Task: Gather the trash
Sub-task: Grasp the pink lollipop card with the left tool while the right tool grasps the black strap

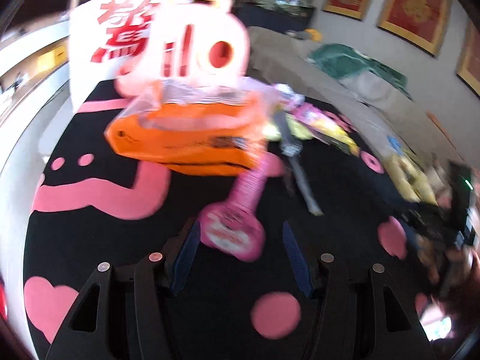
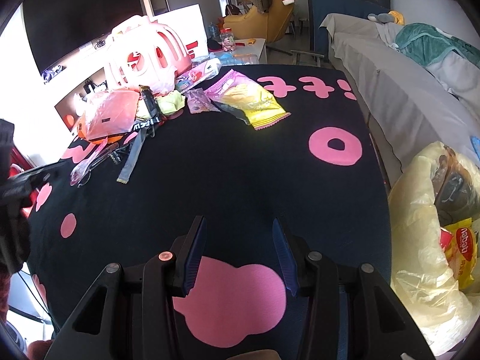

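The left wrist view is motion-blurred. My left gripper (image 1: 240, 225) is open and empty above a black cloth with pink shapes (image 1: 210, 285). Just ahead of its fingers lies a pink spoon-shaped piece (image 1: 237, 225). Beyond it sits an orange packet in clear plastic (image 1: 186, 132), then a grey strip wrapper (image 1: 297, 162) and yellow-and-pink wrappers (image 1: 318, 123). My right gripper (image 2: 238, 225) is open and empty over the cloth (image 2: 240, 180). Far ahead lie a yellow-and-pink snack wrapper (image 2: 252, 99), small wrappers (image 2: 198, 99), the orange packet (image 2: 108, 117) and a clear spoon (image 2: 90, 162). A yellowish trash bag (image 2: 426, 240) holding wrappers stands at the right.
A pink plastic toy basket (image 2: 150, 54) and a white box with red characters (image 1: 99, 30) stand at the table's far end. A grey-covered sofa (image 2: 390, 69) runs along the right edge. My left gripper's black body (image 2: 18, 186) shows at the left.
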